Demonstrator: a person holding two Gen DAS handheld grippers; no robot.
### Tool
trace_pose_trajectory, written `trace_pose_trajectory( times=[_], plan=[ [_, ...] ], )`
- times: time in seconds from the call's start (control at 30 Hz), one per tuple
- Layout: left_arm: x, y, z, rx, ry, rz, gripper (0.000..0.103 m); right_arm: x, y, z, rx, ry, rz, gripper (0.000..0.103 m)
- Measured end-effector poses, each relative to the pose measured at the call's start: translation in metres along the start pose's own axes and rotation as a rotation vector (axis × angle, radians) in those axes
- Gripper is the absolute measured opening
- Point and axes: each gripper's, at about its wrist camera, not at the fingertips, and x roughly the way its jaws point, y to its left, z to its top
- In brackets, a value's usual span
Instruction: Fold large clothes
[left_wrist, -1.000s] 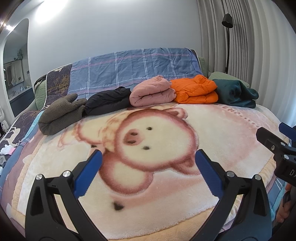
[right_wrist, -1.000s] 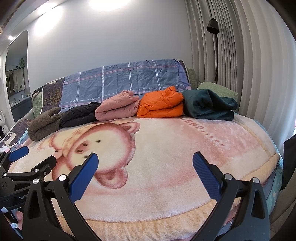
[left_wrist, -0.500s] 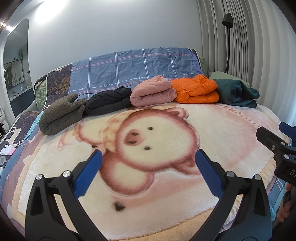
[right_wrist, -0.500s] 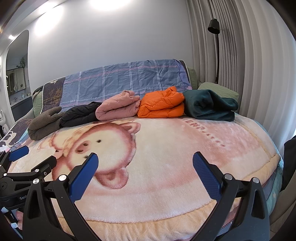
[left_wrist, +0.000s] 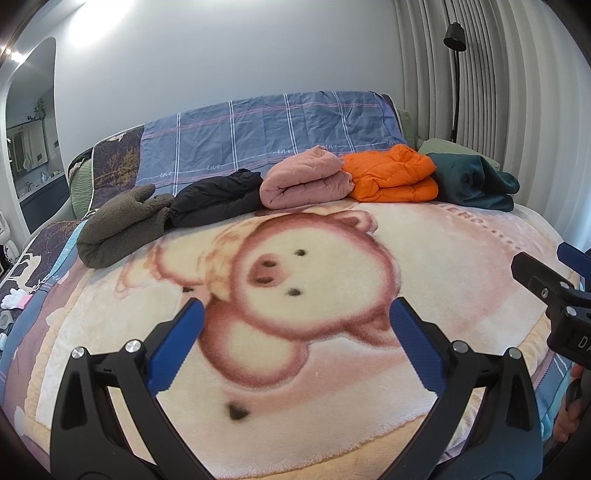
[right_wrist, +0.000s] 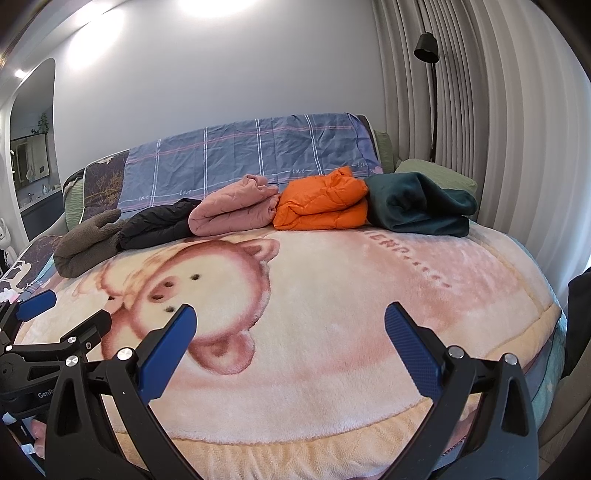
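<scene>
Along the far edge of the pig-print blanket (left_wrist: 332, 413) five folded garments are laid in a row, each touching the next; from left to right they are seen as an olive fleece (left_wrist: 118, 225), a black jacket (left_wrist: 218, 197), a pink quilted piece (left_wrist: 306, 181), an orange puffer jacket (left_wrist: 391, 173) and a dark teal garment (left_wrist: 472, 184); the same row is shown in the right wrist view, the orange puffer at its middle-right (right_wrist: 321, 203). Behind the row a blue checked sheet (left_wrist: 273, 129) is draped over the headboard; a black floor lamp (left_wrist: 453, 37) is seen against the pleated curtain (left_wrist: 517, 92). The left gripper (left_wrist: 295, 332) is held over the near part of the blanket with its blue pads (left_wrist: 177, 347) spread wide and nothing between them; the right gripper (right_wrist: 288, 332) is likewise held spread, with nothing gripped, well apart from the garments.
</scene>
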Motion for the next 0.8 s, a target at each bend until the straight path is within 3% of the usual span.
trace_pose_trajectory(
  times=[0.8],
  plan=[
    [0.0042,0.0027,-0.0022,0.009,0.016,0.0,0.101,0.0052,-0.0031,-0.0024,0.001,0.011,0.002,0.102]
  ],
)
